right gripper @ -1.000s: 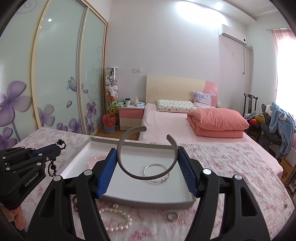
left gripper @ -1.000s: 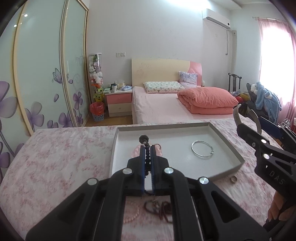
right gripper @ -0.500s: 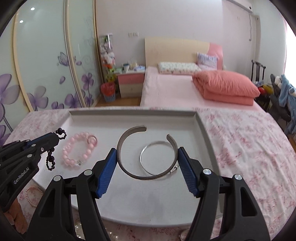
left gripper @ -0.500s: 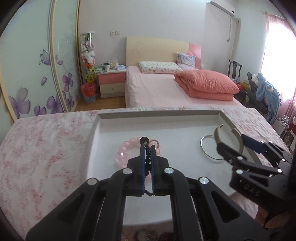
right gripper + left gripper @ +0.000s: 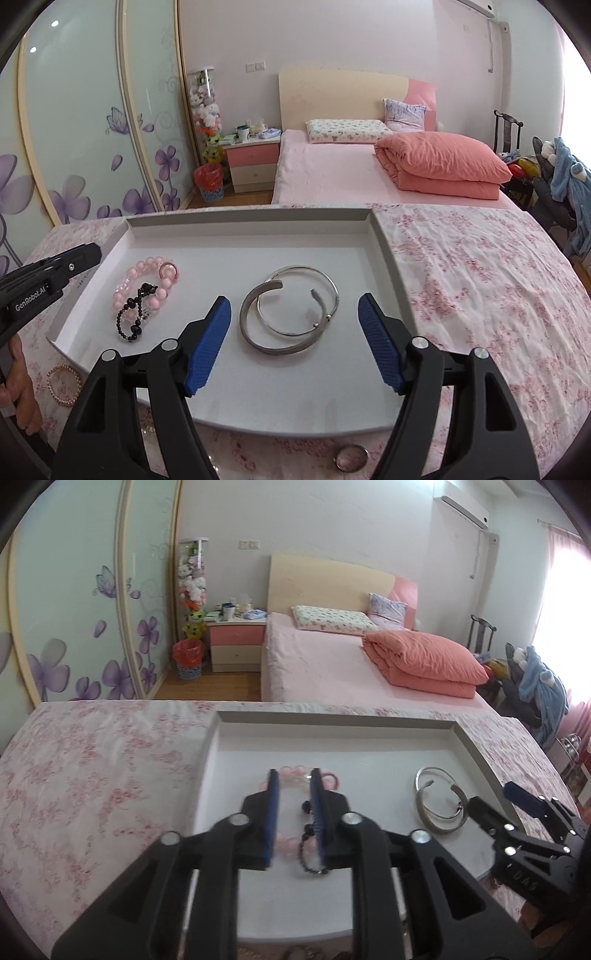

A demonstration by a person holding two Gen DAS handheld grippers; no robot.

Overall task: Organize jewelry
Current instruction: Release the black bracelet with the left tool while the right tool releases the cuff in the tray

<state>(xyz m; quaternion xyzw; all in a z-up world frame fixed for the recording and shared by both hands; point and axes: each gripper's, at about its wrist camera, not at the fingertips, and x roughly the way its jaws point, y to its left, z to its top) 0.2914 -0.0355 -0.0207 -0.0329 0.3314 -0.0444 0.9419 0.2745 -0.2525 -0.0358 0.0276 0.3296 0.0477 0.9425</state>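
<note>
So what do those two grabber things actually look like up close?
Both are black plastic frames with silver round bolts and ribbed blue pads on the fingers. The left gripper carries white "GenRobot.AI" lettering on its side; the right gripper shows embossed "DAS". Bare skin of the person's hand shows behind; no cables are visible.

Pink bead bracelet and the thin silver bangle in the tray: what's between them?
Only the wide grey open cuff's left arc and bare white tray floor, in the right wrist view.
</note>
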